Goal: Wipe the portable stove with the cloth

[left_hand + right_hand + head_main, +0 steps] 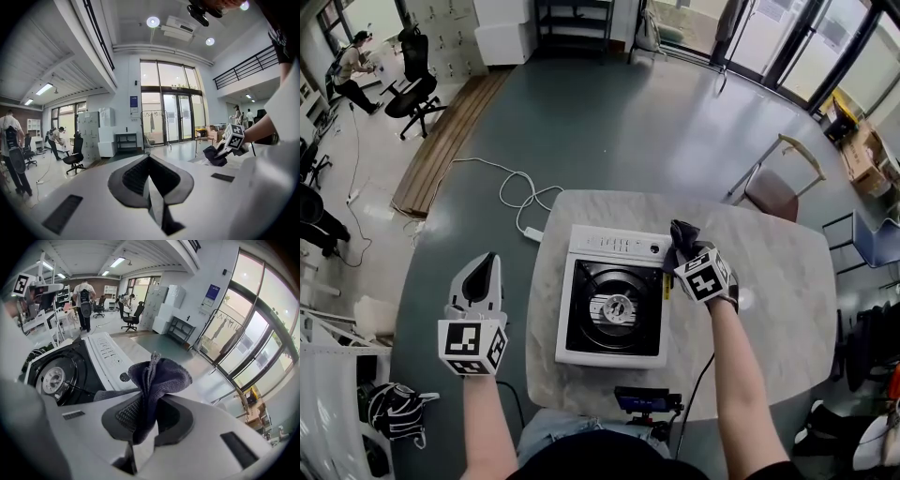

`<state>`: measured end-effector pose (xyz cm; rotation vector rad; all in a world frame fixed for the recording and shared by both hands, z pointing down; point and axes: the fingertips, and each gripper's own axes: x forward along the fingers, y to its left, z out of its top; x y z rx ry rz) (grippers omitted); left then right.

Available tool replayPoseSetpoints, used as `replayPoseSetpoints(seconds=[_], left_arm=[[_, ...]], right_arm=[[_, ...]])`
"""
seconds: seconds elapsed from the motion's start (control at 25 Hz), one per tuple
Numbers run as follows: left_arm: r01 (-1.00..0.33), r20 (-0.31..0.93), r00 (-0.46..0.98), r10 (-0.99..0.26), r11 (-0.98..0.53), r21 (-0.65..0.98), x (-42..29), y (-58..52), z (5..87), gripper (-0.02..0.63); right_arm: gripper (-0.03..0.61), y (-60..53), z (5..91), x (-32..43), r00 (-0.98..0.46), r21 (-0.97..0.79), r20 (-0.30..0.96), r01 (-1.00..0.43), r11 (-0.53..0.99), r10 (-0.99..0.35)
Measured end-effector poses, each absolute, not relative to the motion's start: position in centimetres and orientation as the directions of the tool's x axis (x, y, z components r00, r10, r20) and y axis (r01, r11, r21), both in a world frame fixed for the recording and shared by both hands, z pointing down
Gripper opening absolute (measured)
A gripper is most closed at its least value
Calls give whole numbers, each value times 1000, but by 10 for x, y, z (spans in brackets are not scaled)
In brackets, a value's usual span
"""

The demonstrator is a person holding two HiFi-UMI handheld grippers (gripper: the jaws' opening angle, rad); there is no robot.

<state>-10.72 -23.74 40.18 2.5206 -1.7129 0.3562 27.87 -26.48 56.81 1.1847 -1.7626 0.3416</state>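
The white portable stove with a black burner top sits on the marble table. My right gripper is shut on a dark grey cloth, held above the stove's right rear corner by the control knob. The cloth bunches up past the jaw tips. In the right gripper view the stove lies below and left. My left gripper is off the table's left side, shut with nothing in it, pointing level across the room.
A white cable and power strip lie on the floor left of the table. A chair stands at the table's far right. Office chairs and people are farther off to the left.
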Motion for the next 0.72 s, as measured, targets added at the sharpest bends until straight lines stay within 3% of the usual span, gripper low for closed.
replayPoseSetpoints(seconds=[0.4,0.72], left_arm=[[-926,195,353,-915,-371,-64,-109,-216,391,11],[-952,168,289,-943,-301,-56,-137,-199,381,11]], right_arm=[[64,-262,492,245,-177,267,698,-835,481,-694],[64,-255,476,154,-367,177,695,-747,641,-619]])
